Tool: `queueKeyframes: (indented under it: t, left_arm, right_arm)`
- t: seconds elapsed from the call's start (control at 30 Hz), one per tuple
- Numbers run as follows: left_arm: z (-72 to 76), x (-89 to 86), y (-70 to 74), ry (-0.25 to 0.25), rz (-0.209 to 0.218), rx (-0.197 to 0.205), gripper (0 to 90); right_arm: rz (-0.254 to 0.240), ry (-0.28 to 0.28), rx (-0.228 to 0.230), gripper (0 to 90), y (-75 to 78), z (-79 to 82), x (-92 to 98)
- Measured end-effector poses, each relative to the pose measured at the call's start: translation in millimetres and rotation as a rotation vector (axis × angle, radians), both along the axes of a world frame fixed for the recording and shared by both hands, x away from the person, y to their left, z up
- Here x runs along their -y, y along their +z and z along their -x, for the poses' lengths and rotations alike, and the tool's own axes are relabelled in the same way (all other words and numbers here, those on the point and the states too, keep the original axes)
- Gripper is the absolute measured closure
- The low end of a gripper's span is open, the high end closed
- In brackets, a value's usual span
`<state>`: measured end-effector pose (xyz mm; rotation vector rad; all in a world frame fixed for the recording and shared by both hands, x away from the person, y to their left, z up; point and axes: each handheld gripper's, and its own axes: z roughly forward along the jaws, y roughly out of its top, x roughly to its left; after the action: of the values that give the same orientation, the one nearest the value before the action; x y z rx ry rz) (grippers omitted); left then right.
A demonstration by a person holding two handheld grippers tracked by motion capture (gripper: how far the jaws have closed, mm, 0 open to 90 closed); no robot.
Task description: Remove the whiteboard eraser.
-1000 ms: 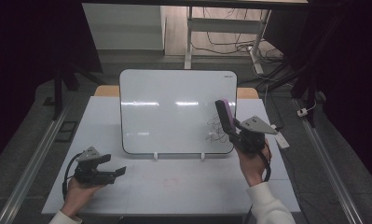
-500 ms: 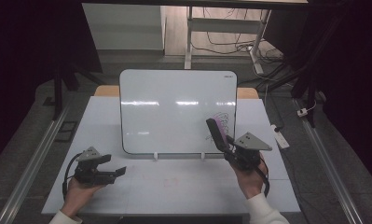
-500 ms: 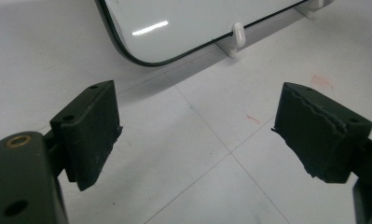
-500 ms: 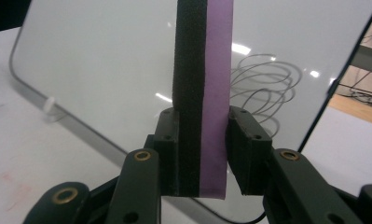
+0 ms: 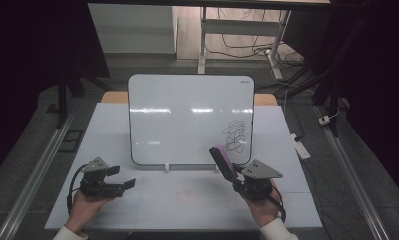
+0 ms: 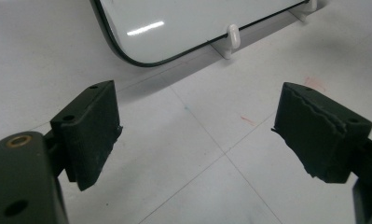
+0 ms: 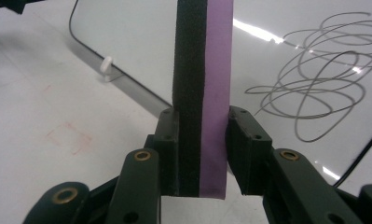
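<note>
A whiteboard [image 5: 187,120] stands upright on white feet at the middle of the table, with a black scribble [image 5: 235,134] at its lower right. My right gripper [image 5: 234,175] is shut on a purple-and-black eraser [image 5: 222,161], held just in front of the board's lower edge, below and left of the scribble. In the right gripper view the eraser [image 7: 203,70] rises between the pads, with the scribble [image 7: 323,79] to its right. My left gripper [image 5: 121,176] rests low at the front left, open, with nothing between its fingers [image 6: 93,130].
The white table [image 5: 187,200] has faint red marks on its surface in front of the board. A white board foot [image 6: 231,39] sits ahead of the left gripper. A power strip [image 5: 298,144] lies off the right table edge.
My right gripper has come down and toward me with the eraser, from in front of the scribble to below the board's lower edge. The left gripper has not moved.
</note>
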<state>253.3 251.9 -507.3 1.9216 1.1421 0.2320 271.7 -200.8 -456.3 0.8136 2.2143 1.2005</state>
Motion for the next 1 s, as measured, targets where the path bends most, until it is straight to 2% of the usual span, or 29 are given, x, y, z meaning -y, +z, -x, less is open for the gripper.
queueKeyframes:
  t: [0.23, 0.43, 0.6, 0.73, 1.0]
  left_arm:
    - [-0.8, 0.2, 0.4, -0.002, 0.009, -0.009, 14.9]
    - [-4.2, 6.4, 5.3, -0.029, 0.046, -0.018, 15.2]
    - [-12.0, 20.3, 15.6, -0.078, 0.087, -0.022, 15.1]
    - [-17.7, 32.8, 23.5, -0.133, 0.099, -0.033, 15.2]
    - [-29.9, 62.4, 36.7, -0.222, 0.088, -0.044, 14.6]
  right_arm:
    - [0.033, 0.03, -0.003, 65.8, -7.0, 5.8, -7.4]
    - [0.054, 0.071, -0.007, 65.8, -11.5, 5.2, -13.6]
    - [0.066, 0.094, -0.008, 65.9, -13.6, 5.1, -18.6]
    - [0.078, 0.111, -0.001, 65.9, -14.6, 7.2, -22.7]
    - [0.084, 0.133, 0.007, 65.9, -15.3, 10.1, -29.0]
